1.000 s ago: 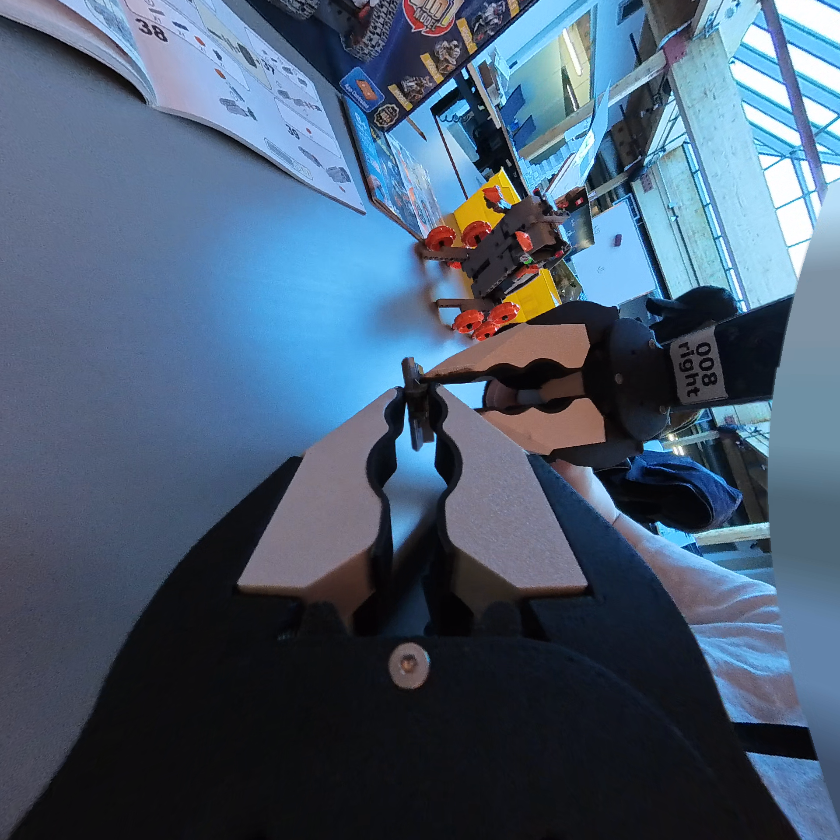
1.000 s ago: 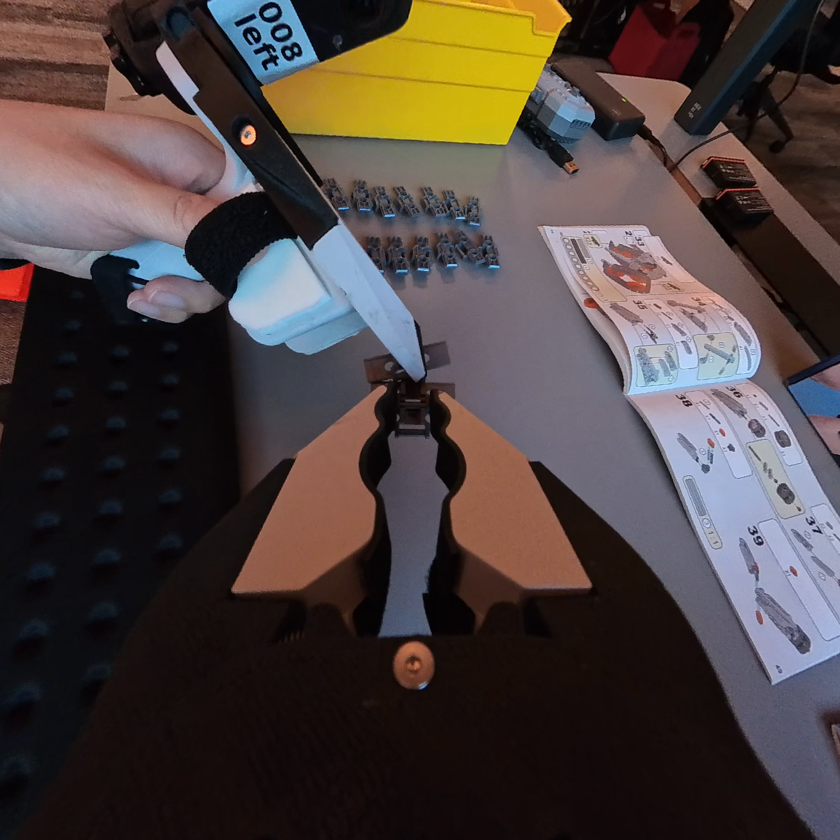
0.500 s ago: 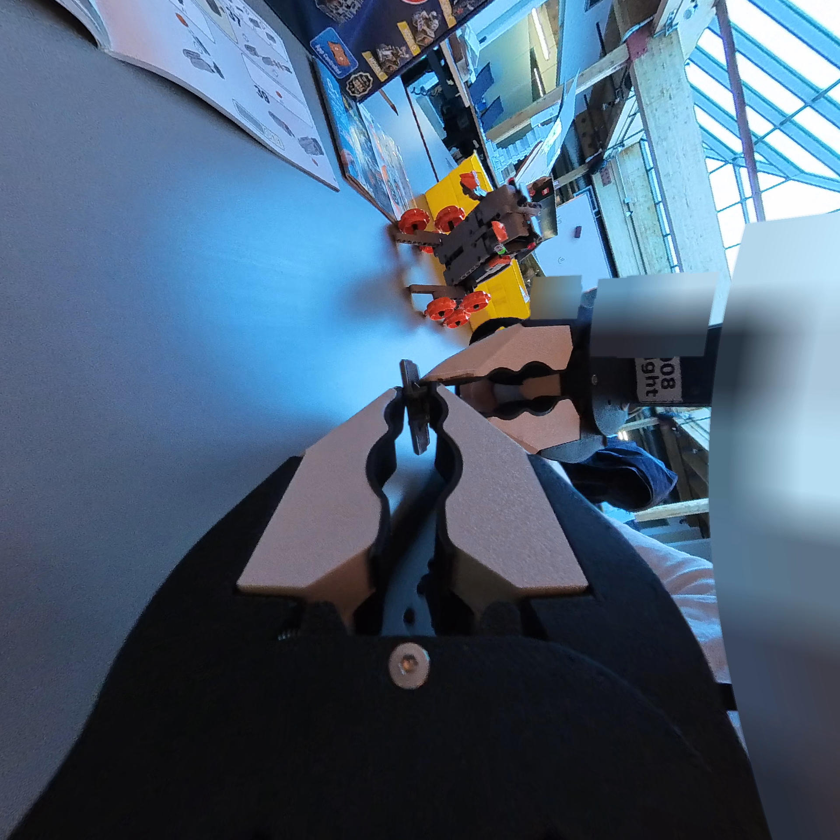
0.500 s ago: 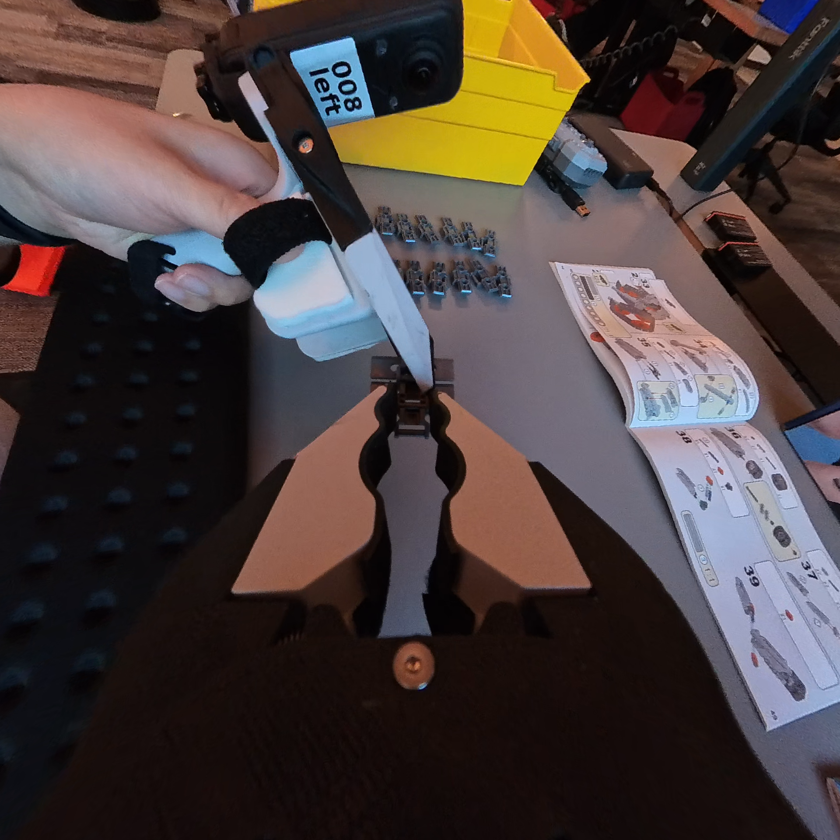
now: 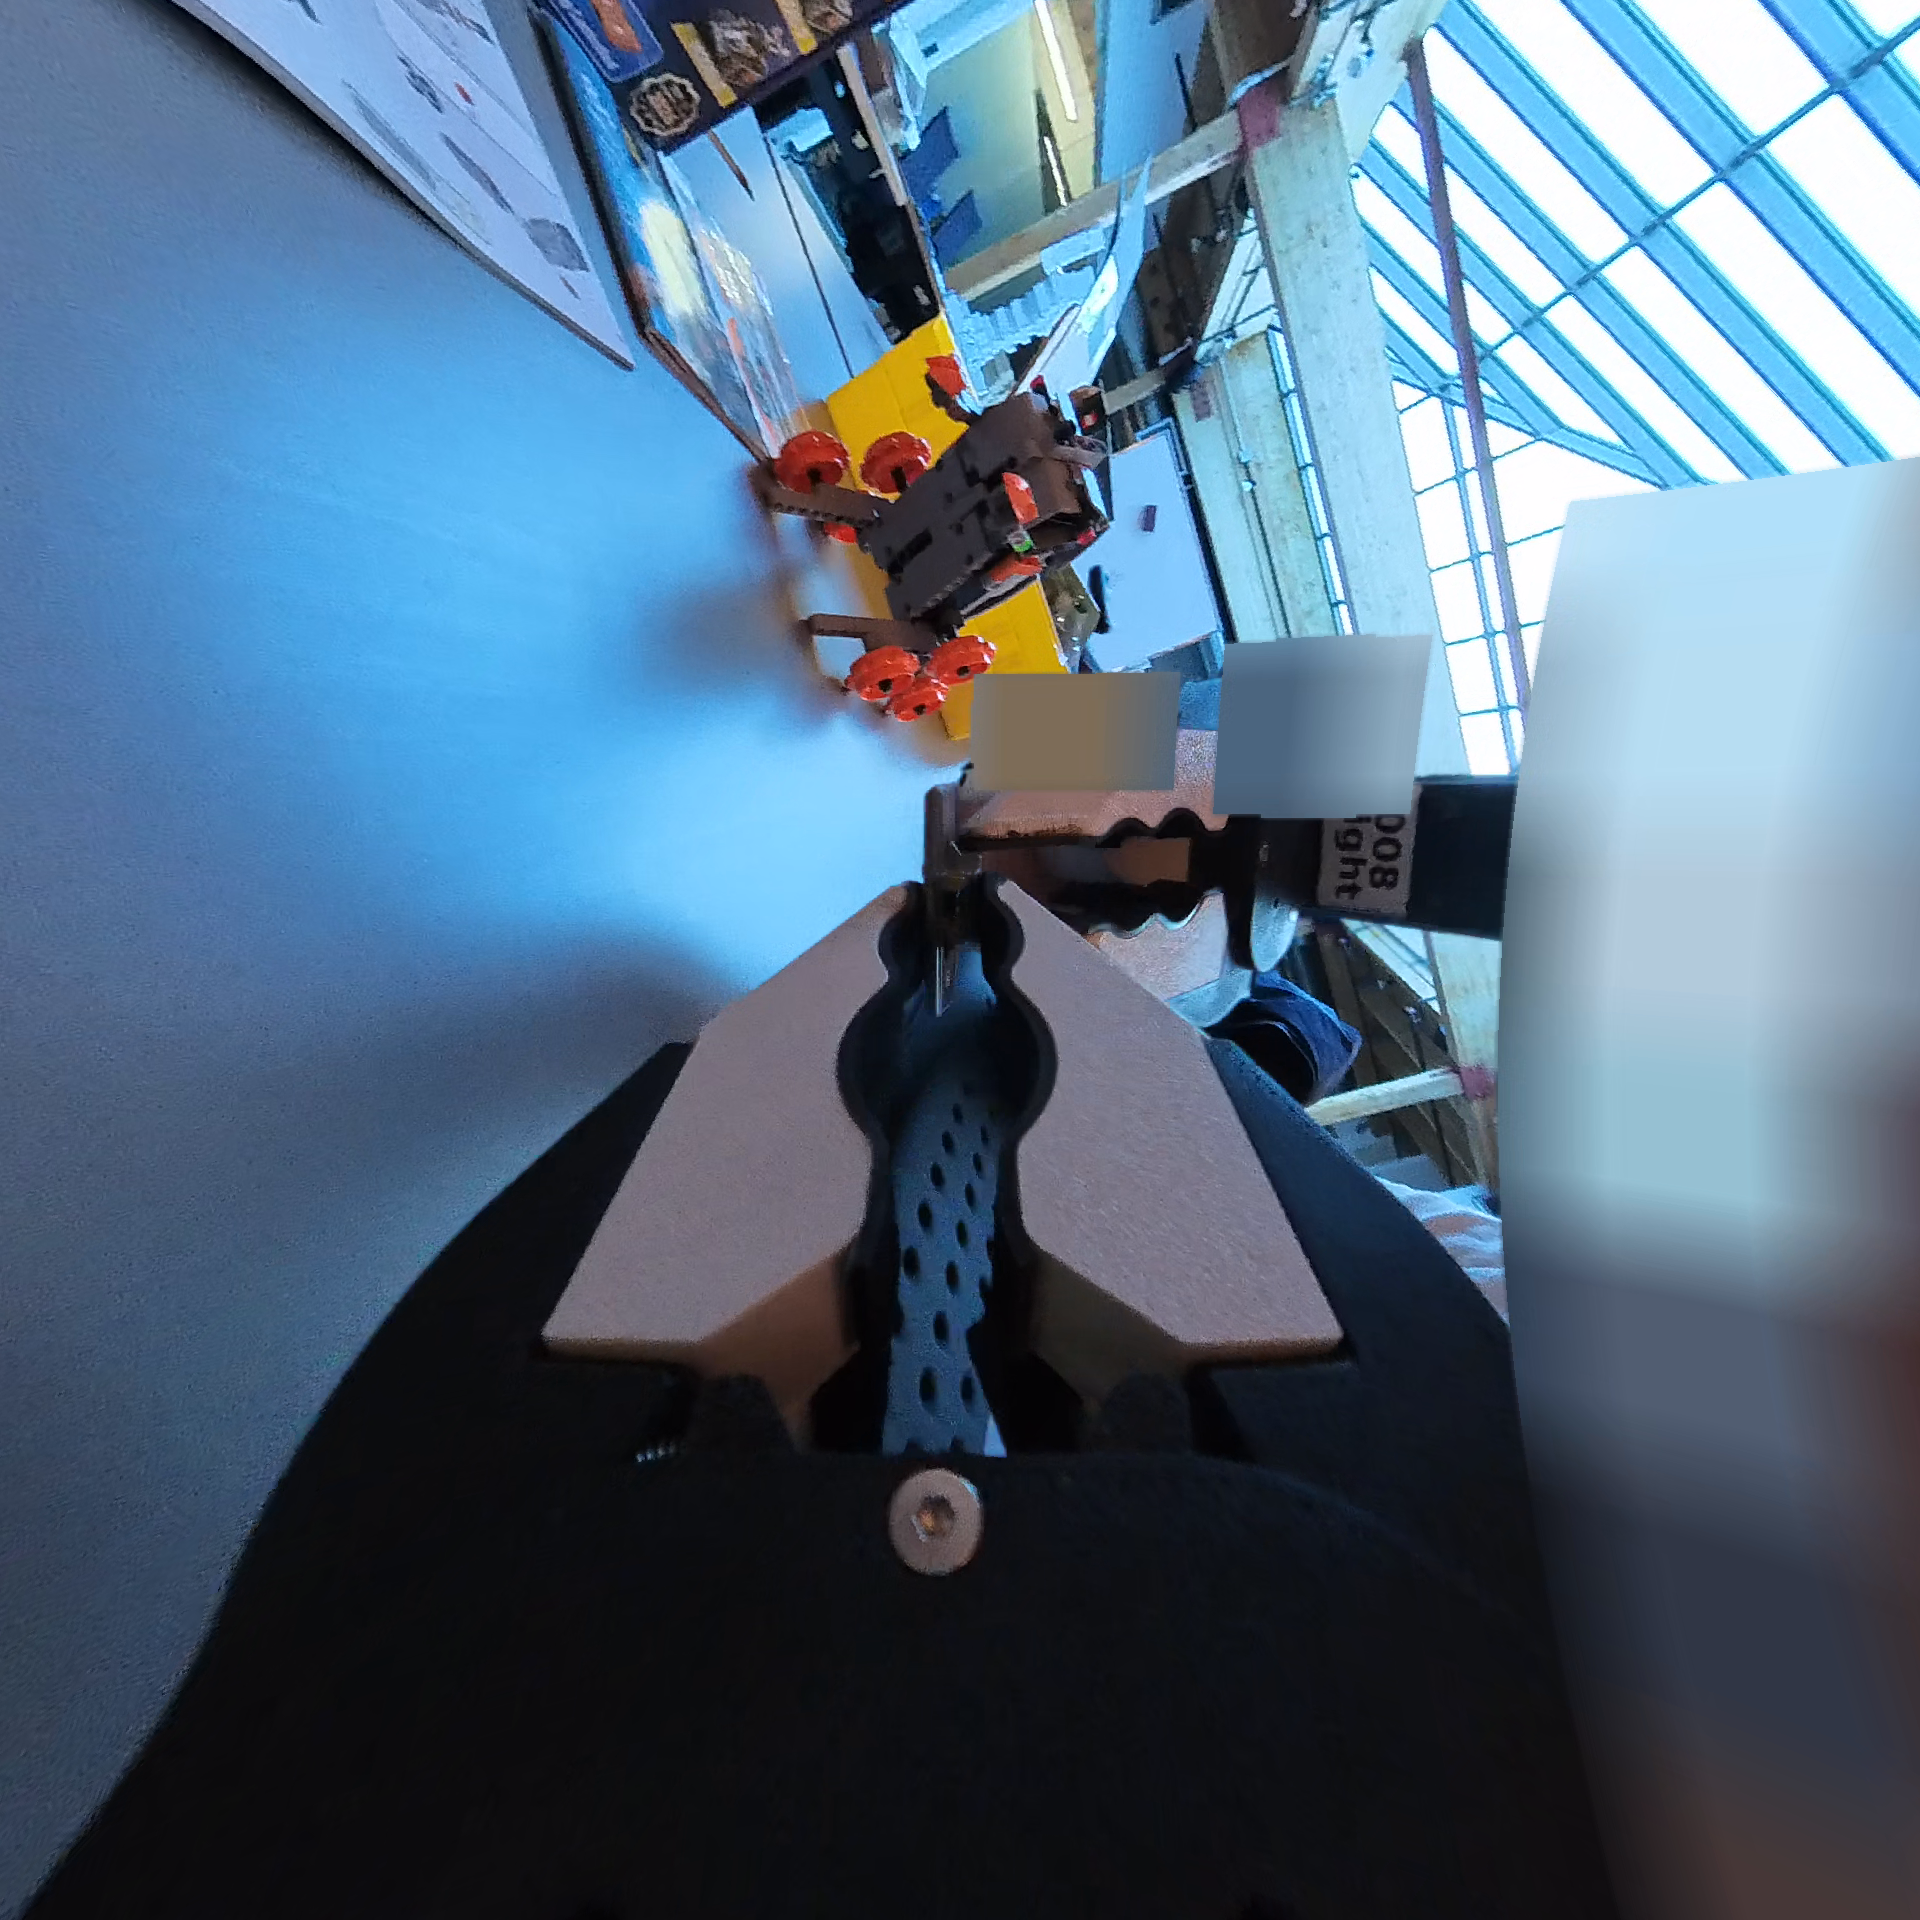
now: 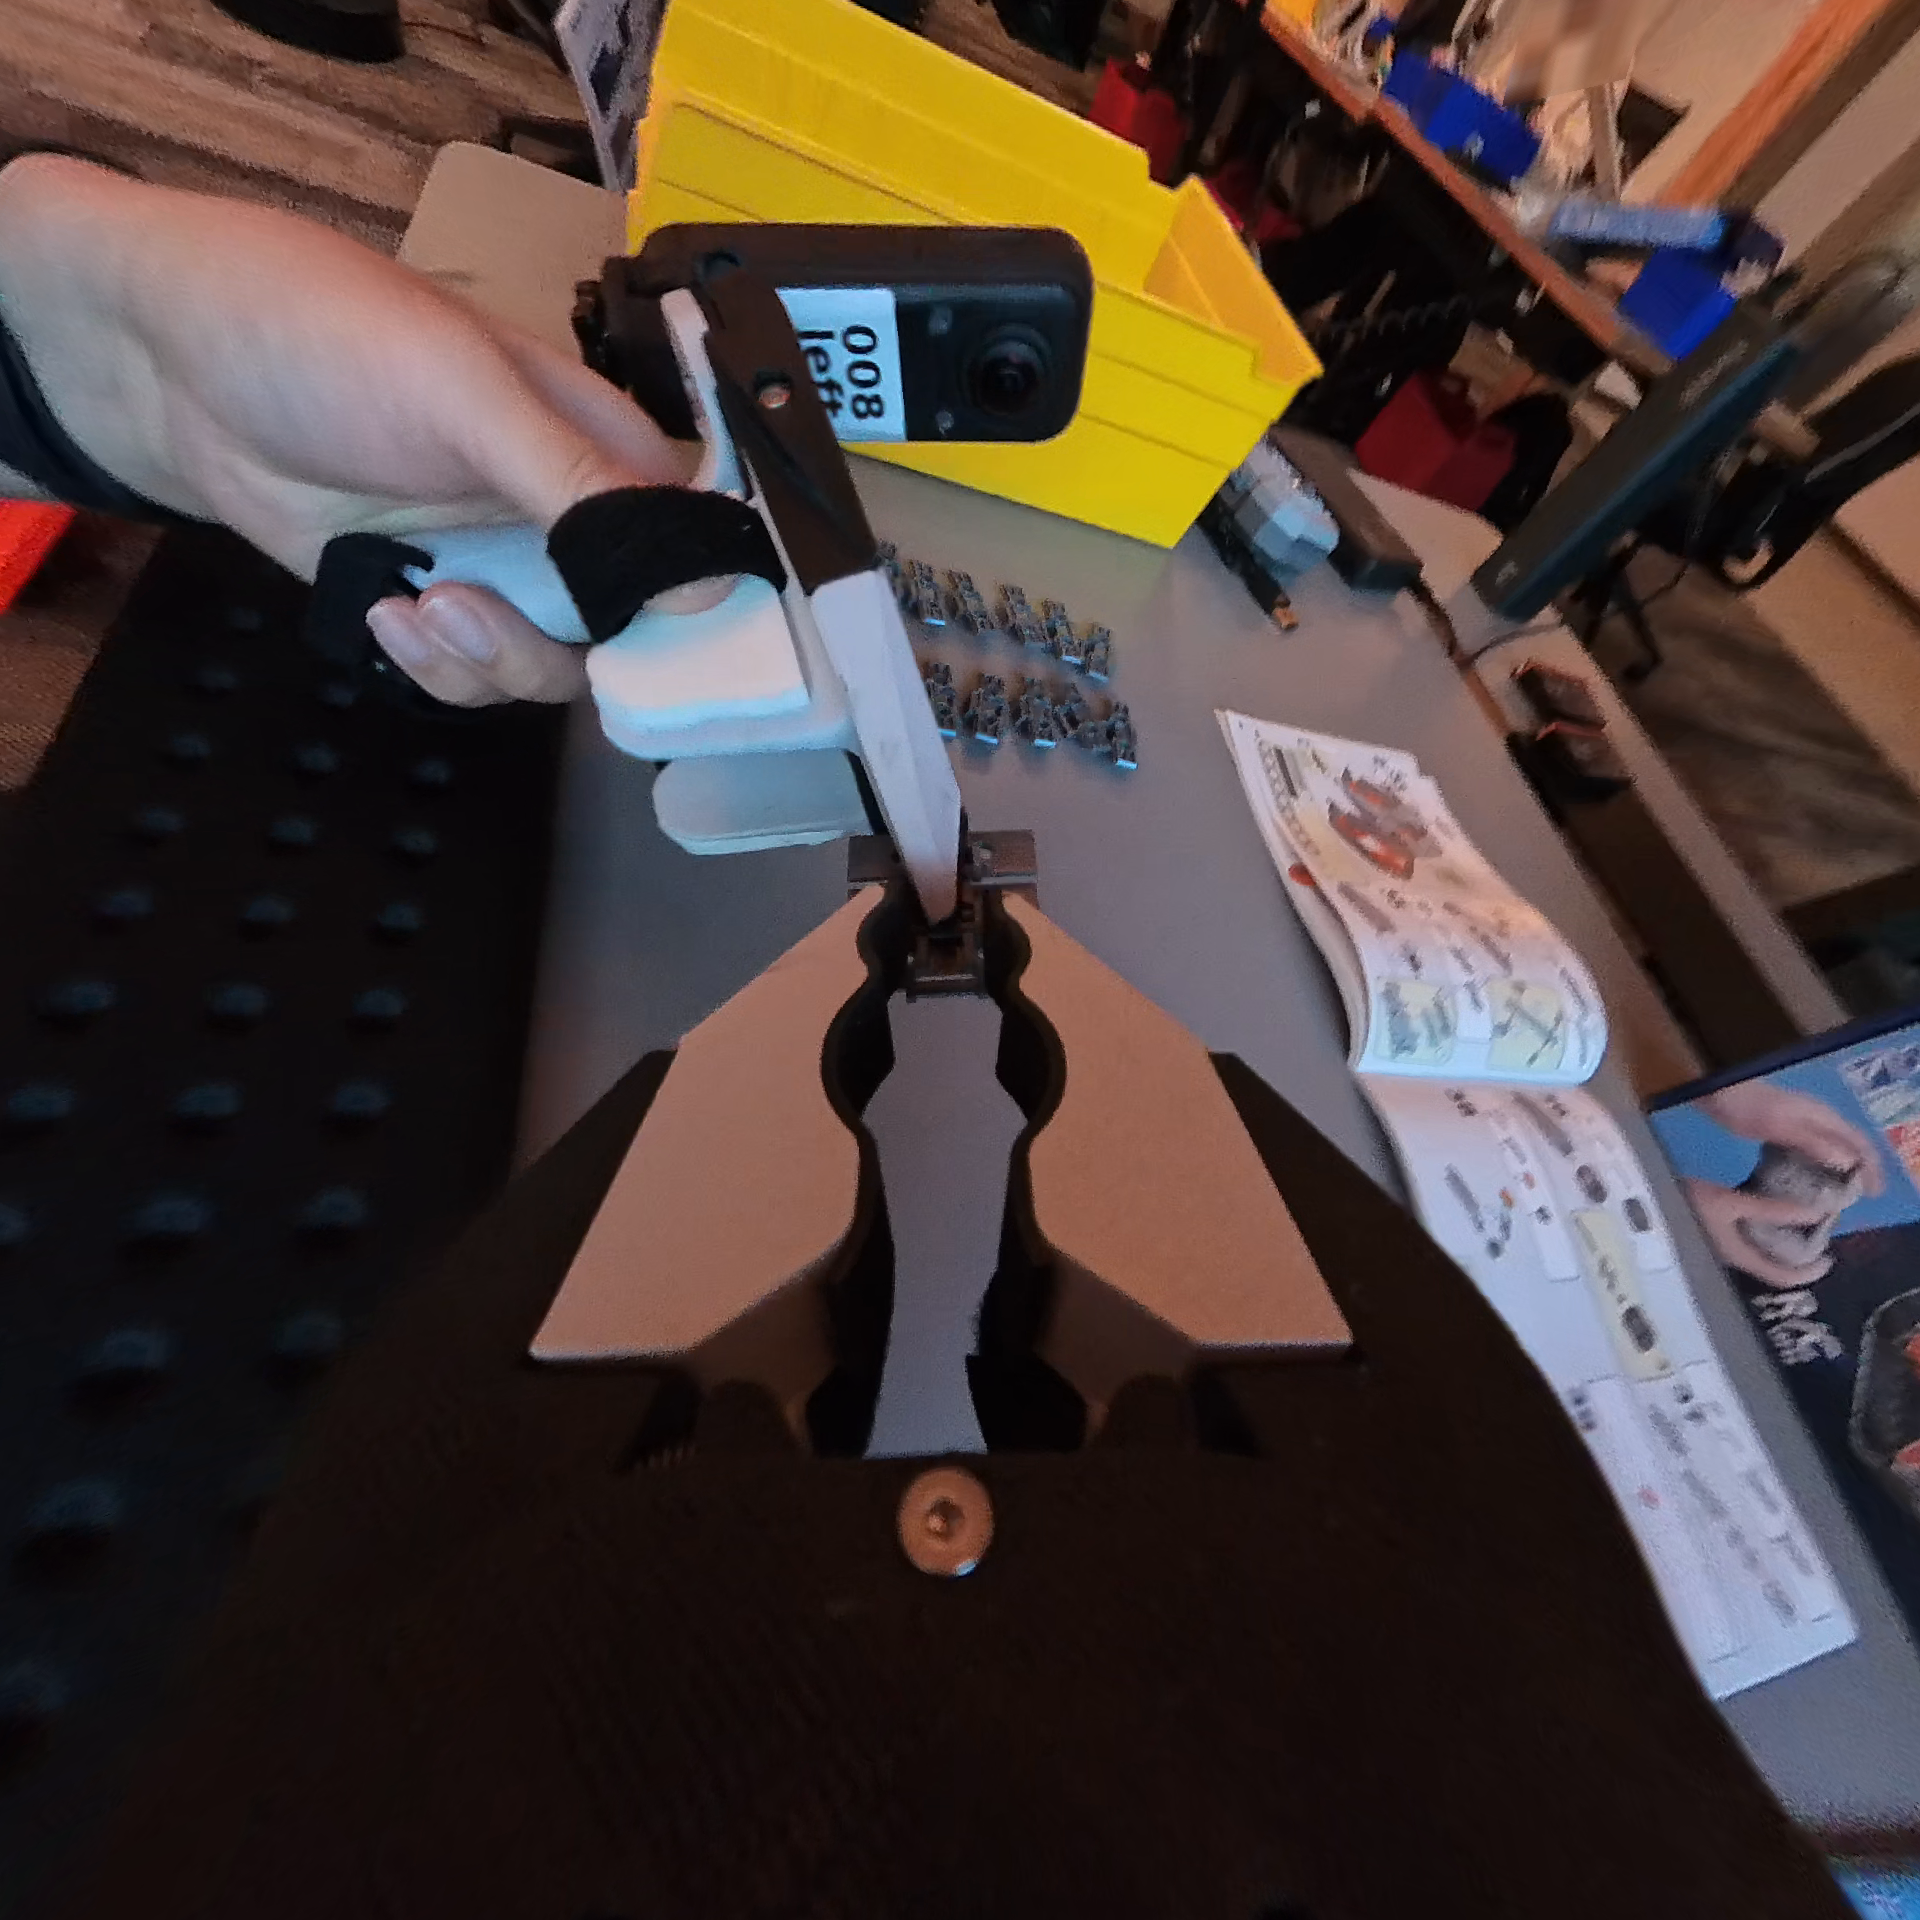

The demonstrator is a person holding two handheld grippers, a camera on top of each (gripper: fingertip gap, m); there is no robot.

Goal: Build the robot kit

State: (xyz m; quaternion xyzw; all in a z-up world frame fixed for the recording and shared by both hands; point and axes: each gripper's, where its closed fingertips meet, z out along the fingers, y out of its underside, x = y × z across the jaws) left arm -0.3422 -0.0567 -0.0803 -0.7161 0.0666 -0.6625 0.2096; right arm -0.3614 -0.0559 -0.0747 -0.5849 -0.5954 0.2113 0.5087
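A small dark grey brick assembly point(image 6: 940, 961), with a flat cross plate point(image 6: 1003, 857) at its far end, is held in the air above the grey table point(image 6: 1143, 883). My right gripper point(image 6: 940, 920) is shut on its near end. My left gripper point(image 6: 935, 883), held by a hand point(image 6: 260, 364), comes down from the upper left and pinches the same assembly from above. In the left wrist view my left gripper point(image 5: 948, 906) is shut on the piece point(image 5: 940, 831), and the right gripper point(image 5: 971, 847) meets it from the right, tip to tip.
Two rows of small grey track links point(image 6: 1018, 665) lie beyond the grippers. A yellow bin point(image 6: 935, 260) stands behind them. An open instruction booklet point(image 6: 1455, 1039) and a printed box point(image 6: 1818, 1195) lie right. A black studded mat point(image 6: 208, 935) lies left. A brown and orange brick model point(image 5: 956, 520) stands farther off. Both grippers' tips are close together, under 4 cm apart.
Both grippers stayed shut on the assembly and rose together from the table. The left gripper tilted more upright, so its camera now faces the right wrist view.
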